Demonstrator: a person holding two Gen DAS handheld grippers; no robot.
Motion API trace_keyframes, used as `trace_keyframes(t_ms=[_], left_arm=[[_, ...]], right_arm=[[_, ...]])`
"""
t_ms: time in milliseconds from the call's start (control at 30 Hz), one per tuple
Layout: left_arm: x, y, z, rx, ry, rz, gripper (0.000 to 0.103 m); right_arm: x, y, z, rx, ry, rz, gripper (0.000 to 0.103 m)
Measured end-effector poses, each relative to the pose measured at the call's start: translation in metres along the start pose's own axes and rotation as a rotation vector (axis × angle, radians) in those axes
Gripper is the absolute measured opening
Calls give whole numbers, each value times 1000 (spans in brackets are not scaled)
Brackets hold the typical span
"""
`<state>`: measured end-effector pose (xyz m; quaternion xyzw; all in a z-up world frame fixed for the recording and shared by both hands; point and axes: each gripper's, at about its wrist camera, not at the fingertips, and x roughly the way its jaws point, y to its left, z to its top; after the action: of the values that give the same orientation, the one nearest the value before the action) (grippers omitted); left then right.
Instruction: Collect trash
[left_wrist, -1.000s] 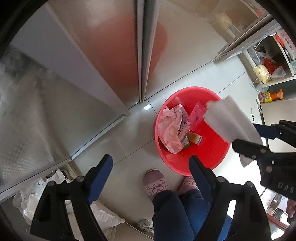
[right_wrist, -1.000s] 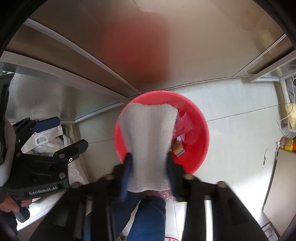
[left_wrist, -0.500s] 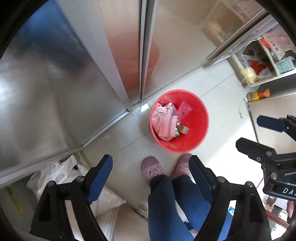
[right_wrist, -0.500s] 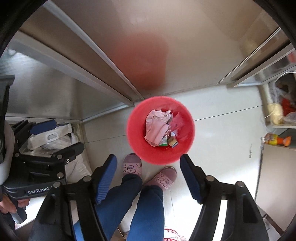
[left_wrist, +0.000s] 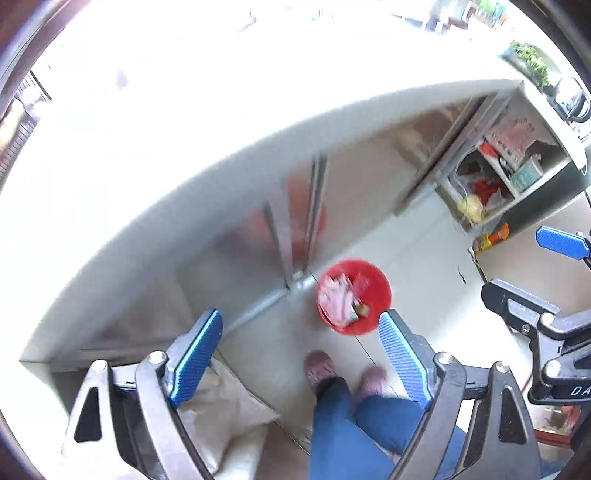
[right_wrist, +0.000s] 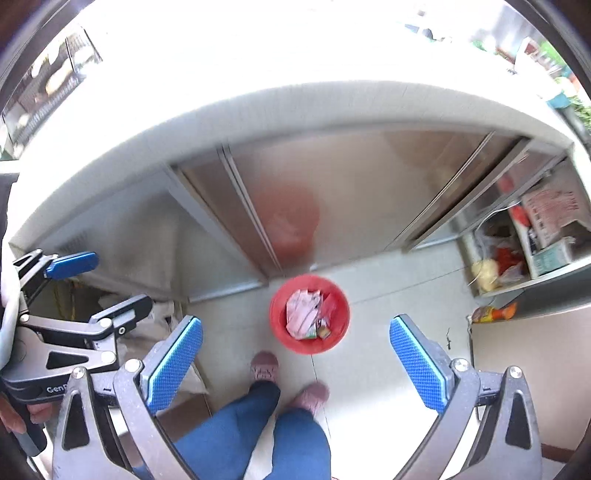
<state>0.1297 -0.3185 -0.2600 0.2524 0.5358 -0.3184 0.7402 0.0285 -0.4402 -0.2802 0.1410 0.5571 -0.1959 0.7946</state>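
Observation:
A red trash basin (left_wrist: 373, 291) stands on the tiled floor far below, also in the right wrist view (right_wrist: 334, 332). It holds pink crumpled paper (right_wrist: 301, 314) and small wrappers. My left gripper (left_wrist: 301, 354) is open and empty, high above the floor. My right gripper (right_wrist: 295, 358) is open and empty, also high above the basin. Each gripper shows in the other's view, the right one (left_wrist: 532, 273) and the left one (right_wrist: 96, 280).
A white countertop edge (right_wrist: 295, 107) runs above steel cabinet doors (right_wrist: 351, 199). An open shelf (right_wrist: 532, 236) with bags and boxes is at the right. The person's legs and pink slippers (right_wrist: 264, 365) stand by the basin. White bags (left_wrist: 221, 406) lie at the left.
The right gripper let go of the white cloth and opened. Both grippers rose well away from the basin, and the countertop came into view.

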Motion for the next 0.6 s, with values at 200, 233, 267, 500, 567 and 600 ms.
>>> trace_keyframes(t_ms=[200,233,267,500,567,600], left_arm=[[-62,2,5,-25,-146,83,87],[-70,4,3,-38,-161,84,87],[-80,6,-1,-52,-180,88,88],[-163,-2,-32,-110,-294,121,91],[-187,-6,-44,-124,-326,123,91],[-198,-9,-51,-127,-345,123,91]], right_arm=[[-47,7,7,-32,-130,-80,103],[-53,8,7,-38,-147,-80,103],[-60,9,6,-44,-162,-79,103],[-121,13,-13,-111,-294,-60,103],[-142,13,-24,-130,-335,-74,103],[-153,15,-30,-136,-352,-73,103]])
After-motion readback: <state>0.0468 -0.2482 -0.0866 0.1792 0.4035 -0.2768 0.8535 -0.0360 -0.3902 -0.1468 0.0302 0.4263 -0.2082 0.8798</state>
